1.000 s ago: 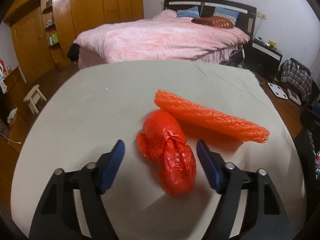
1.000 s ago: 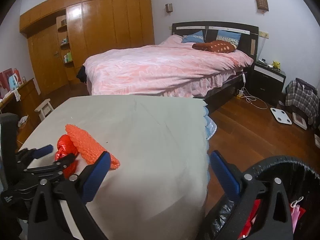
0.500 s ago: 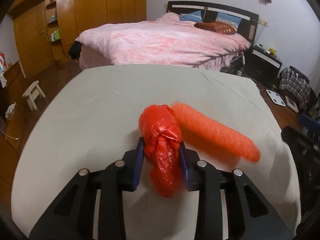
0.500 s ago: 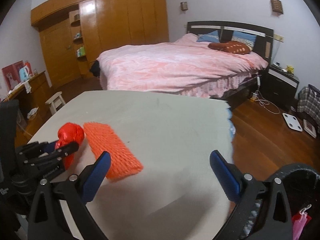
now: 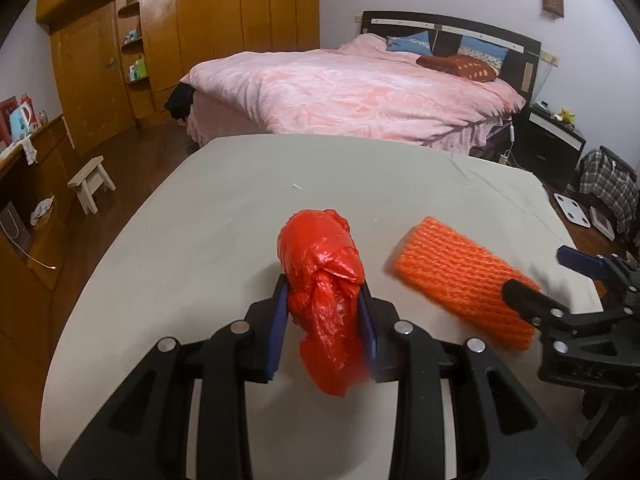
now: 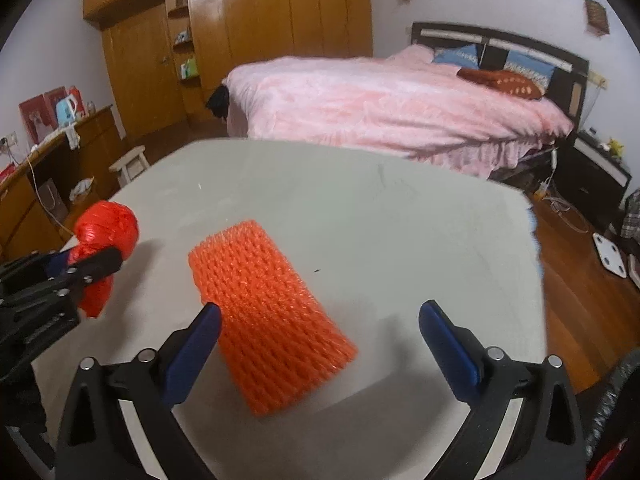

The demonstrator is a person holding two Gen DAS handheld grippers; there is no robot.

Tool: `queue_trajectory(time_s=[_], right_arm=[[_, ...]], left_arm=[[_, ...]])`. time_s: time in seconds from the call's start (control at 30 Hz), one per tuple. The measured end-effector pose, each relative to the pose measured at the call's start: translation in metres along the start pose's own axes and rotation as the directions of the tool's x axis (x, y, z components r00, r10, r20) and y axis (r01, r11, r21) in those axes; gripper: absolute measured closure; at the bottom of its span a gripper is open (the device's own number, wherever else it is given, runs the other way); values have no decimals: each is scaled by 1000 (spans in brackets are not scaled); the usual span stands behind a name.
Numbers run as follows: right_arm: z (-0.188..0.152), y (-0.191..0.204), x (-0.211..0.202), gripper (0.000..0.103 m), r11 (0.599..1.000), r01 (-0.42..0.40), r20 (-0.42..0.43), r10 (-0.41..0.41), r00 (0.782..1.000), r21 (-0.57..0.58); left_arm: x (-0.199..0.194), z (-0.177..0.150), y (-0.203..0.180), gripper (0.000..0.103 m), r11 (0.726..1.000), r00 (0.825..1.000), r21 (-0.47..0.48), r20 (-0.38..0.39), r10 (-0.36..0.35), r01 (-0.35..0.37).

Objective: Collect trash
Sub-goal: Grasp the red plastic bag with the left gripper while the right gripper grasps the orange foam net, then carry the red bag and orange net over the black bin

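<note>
Since the earlier frames, the left gripper (image 5: 322, 322) has closed its jaws — they were spread wide on either side of the crumpled red plastic bag (image 5: 320, 280) and now pinch it between the blue pads; the right gripper (image 6: 320, 334), then off toward the table's edge by a dark bin, now hangs over the orange foam-net sleeve (image 6: 268, 312). Left gripper: clenched on the red plastic bag, whose knotted bulk bulges above the pads and whose tail hangs below them; whether the bag's underside touches the table cannot be told. Right gripper: jaws wide apart, nothing gripped; its left pad (image 6: 192, 354) lies just beside the sleeve's near long edge, its right pad well clear of it. Orange foam-net sleeve: flattened, lying on the pale grey tablecloth-covered table (image 5: 224, 216), to the right of the bag in the left wrist view and apart from it; in that view one black finger of the right gripper overlaps the sleeve's near end — contact cannot be judged. Background: bed with pink quilt (image 5: 360, 92), wooden wardrobe wall (image 5: 168, 32), small white stool (image 5: 90, 182) on the dark wooden floor, white bathroom scale (image 6: 608, 254) at right.
</note>
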State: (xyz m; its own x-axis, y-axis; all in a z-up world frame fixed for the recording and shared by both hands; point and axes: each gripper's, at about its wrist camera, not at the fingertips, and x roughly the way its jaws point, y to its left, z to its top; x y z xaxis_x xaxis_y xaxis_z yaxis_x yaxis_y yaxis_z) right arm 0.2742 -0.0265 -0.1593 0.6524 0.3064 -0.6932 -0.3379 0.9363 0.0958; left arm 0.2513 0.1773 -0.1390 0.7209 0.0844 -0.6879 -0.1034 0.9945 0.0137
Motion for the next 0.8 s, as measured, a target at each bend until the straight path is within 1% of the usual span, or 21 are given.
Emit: queue_trajectory(time_s=[0.1,0.17,0.2,0.27,0.3,0.33,0.47,0.5,0.6,0.8], right_arm=[[0,0,10,20,1000,-13,-49,13,999,4],[-2,2,14,30,1000,-28,-79,27,997,0],[-4,2,13,33,999,-39,-82,39,996,2],[-5,3,10,48,998,-59,-82,60,995,4],[-6,5,8,52,998,-69,-81,69,994,5],[-7,6,6,62,997,-76,-79,76,994,5],[-8,12,-5,81,995,-103,-69,103,992,4],[-7,11,-8,83,994,-109,-67,109,992,11],[-5,7,-19,83,992,-118,-50,120,991,39],[-2,2,-46,85,992,-119,-8,120,993,49]], left_arm=[[2,-1,2,72,1000,1000,0,-6,2,-2],[3,-2,3,72,1000,1000,-2,-7,4,-4],[4,-3,4,72,1000,1000,-5,-10,3,-3],[4,-5,4,72,1000,1000,-13,-15,2,-2],[4,-5,4,72,1000,1000,-15,-17,0,0],[4,-5,4,72,1000,1000,-14,-18,-3,3],[-1,-5,0,72,1000,1000,-4,-11,-12,12],[-5,-5,-1,72,1000,1000,-2,-6,-17,17],[-13,-4,-5,72,1000,1000,0,6,-26,26],[-31,-3,-14,72,999,999,3,28,-38,38]])
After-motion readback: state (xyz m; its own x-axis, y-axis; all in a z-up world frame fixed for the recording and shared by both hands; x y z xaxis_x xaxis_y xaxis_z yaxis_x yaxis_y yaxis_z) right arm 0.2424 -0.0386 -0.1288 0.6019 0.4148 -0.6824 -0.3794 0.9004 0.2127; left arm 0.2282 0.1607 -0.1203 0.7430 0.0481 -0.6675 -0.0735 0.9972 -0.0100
